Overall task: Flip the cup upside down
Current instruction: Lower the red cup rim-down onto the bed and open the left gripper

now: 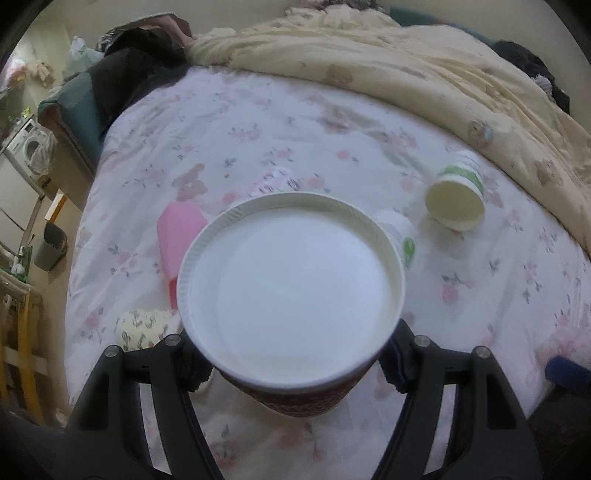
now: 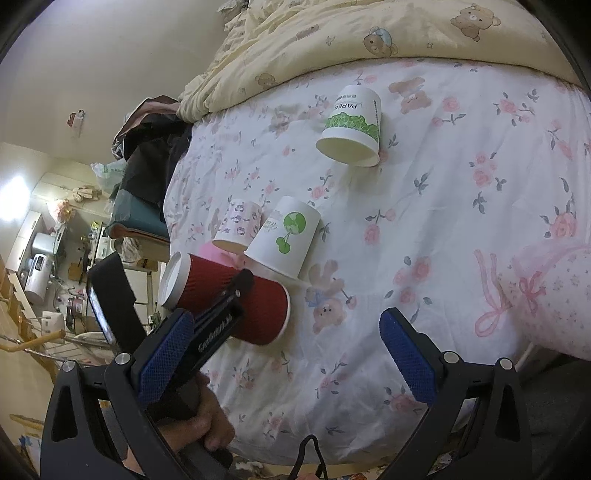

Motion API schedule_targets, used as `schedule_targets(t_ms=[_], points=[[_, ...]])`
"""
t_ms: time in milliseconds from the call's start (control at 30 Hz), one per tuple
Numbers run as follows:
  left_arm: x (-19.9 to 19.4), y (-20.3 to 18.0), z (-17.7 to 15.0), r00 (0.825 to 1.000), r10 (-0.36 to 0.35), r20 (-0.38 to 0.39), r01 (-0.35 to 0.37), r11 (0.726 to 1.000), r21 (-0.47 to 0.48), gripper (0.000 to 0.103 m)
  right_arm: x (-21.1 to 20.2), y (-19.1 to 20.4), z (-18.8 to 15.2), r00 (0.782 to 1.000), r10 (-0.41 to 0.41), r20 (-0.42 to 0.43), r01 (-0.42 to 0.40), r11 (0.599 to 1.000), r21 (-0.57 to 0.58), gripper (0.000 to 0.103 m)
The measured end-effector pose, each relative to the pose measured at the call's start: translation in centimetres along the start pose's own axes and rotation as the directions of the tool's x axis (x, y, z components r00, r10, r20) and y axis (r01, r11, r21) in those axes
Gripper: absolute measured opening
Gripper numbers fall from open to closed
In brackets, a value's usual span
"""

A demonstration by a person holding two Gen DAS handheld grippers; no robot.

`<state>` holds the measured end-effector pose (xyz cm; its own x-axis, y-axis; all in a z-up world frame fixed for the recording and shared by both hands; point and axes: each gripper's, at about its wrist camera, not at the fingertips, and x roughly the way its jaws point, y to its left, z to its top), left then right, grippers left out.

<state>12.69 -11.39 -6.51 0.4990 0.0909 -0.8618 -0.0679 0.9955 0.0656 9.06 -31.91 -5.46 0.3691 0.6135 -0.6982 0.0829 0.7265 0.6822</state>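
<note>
A red ribbed paper cup (image 2: 229, 295) is held on its side above the bed by my left gripper (image 1: 291, 358), which is shut on it. In the left wrist view its white bottom (image 1: 291, 295) faces the camera and fills the middle. In the right wrist view the left gripper's finger (image 2: 225, 306) crosses the cup's wall. My right gripper (image 2: 284, 354) is open and empty, low over the sheet to the right of the red cup.
On the flowered sheet (image 2: 443, 221) lie a white cup with green print on its side (image 2: 351, 125), an upside-down cup with a green globe (image 2: 284, 236), a patterned cup (image 2: 238, 225) and a pink cup (image 1: 177, 236). A yellow quilt (image 2: 332, 33) lies behind. The bed edge is at left.
</note>
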Motion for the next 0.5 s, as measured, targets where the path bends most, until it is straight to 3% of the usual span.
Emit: schedule_targets(t_ms=[400,467,500], points=[[1.5,0.5,-0.3,0.999,-0.011,-0.044,0.01,1.0,-0.026,0.07,0.2,-0.2,0.0,1.0,-0.008,-0.007,0.008,1.0,-0.001,0.103],[1.5,0.5,-0.3,0.998,-0.017,-0.055,0.015,1.0,-0.021,0.087,0.3,0.0,0.0,1.0,-0.014,-0.009,0.014,1.0,-0.01,0.103],[1.4,0.5,-0.2,0.998,-0.018,-0.056,0.017,1.0,-0.021,0.09,0.4,0.0,0.0,1.0,-0.016,-0.009,0.016,1.0,-0.012,0.103]])
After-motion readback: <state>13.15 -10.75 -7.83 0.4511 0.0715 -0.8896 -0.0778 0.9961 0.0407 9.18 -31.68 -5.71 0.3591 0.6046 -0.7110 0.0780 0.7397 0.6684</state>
